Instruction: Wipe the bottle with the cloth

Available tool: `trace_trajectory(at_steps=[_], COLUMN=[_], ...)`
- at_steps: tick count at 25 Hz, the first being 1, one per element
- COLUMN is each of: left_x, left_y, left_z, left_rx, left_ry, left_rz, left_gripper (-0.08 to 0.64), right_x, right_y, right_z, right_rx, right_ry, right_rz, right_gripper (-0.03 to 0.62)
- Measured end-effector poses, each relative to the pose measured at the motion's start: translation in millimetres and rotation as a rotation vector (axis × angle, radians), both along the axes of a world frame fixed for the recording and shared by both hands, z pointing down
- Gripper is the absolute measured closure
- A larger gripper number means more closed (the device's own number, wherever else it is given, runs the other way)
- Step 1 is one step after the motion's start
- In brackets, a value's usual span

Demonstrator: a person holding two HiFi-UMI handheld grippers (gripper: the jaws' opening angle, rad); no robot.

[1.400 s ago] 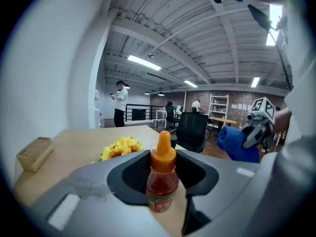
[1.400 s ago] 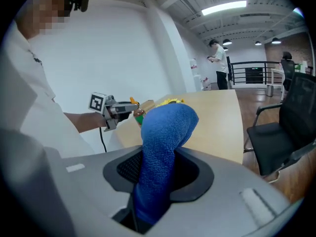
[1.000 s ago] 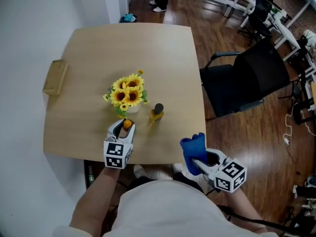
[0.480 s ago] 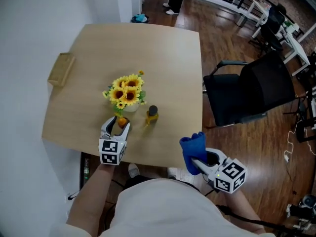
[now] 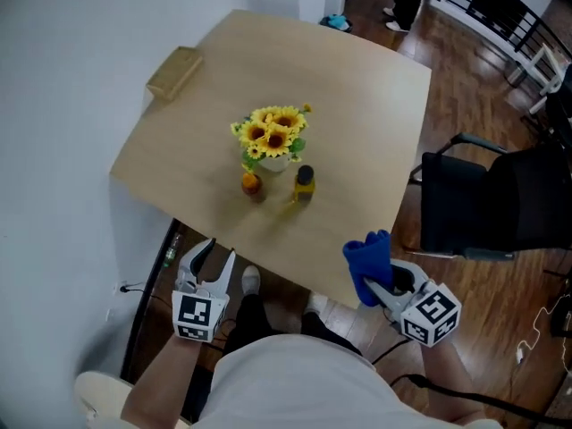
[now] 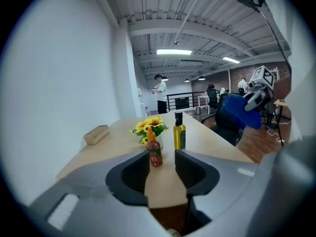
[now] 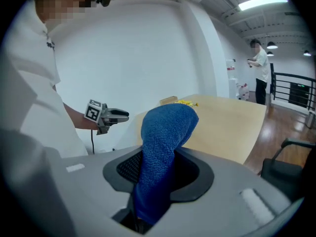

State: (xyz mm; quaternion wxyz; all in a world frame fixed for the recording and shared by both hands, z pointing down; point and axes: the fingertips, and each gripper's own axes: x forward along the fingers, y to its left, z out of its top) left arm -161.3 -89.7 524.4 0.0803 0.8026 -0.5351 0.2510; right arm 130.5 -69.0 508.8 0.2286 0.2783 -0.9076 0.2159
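Note:
A small red sauce bottle with an orange cap [image 5: 251, 184] [image 6: 154, 151] stands on the wooden table [image 5: 357, 88] beside a vase of sunflowers [image 5: 273, 137]. A taller olive-oil bottle [image 5: 305, 183] [image 6: 179, 132] stands just right of it. My left gripper [image 5: 214, 256] [image 6: 162, 162] hangs off the table's near edge, well short of both bottles. Its jaws are closing with nothing between them. My right gripper [image 5: 375, 280] [image 7: 155, 174] is shut on a blue cloth [image 5: 369, 262] [image 7: 163, 147], held upright off the near right edge.
A wooden block [image 5: 174, 71] lies at the table's far left corner. A black office chair [image 5: 500, 204] stands on the wood floor to the right. A white wall runs along the left, and a person stands far behind the table.
My left gripper let go of the small sauce bottle, which now stands by the vase, and drew back off the table's near edge. The right gripper kept the cloth.

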Motion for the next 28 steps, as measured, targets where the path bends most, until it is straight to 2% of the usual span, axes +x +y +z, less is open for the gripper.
trace_trajectory(at_steps=[2, 4, 7, 10, 13, 18, 23, 28], left_x=[12, 31, 54, 58, 50, 11, -15, -20], left_y=[39, 70, 100, 126, 163, 237, 306, 348], left_z=[-3, -10, -31, -49, -61, -67, -54, -48], left_rx=[-0.033, -0.056, -0.018, 0.024, 0.060, 0.087, 0.057, 0.045], left_ry=[0.022, 0.075, 0.111, 0.140, 0.171, 0.257, 0.300, 0.359], left_rz=[-0.012, -0.003, 0.045, 0.061, 0.058, 0.033, 0.067, 0.120], left_gripper=[0.391, 0.394, 0.425, 0.425, 0.454, 0.453, 0.453, 0.453], right_x=[-1, -3, -18, -42, -64, -100, -127, -138], right_y=[4, 6, 16, 43, 80, 156, 251, 317], right_z=[3, 3, -2, -16, -23, -29, -28, -24], right_rx=[0.008, 0.030, 0.065, 0.098, 0.135, 0.158, 0.121, 0.086], right_ry=[0.009, 0.032, 0.040, 0.018, 0.042, 0.062, 0.037, 0.041], right_rz=[-0.067, -0.112, -0.144, -0.177, -0.211, -0.205, -0.154, -0.126], right_gripper=[0.446, 0.446, 0.446, 0.445, 0.445, 0.445, 0.445, 0.445])
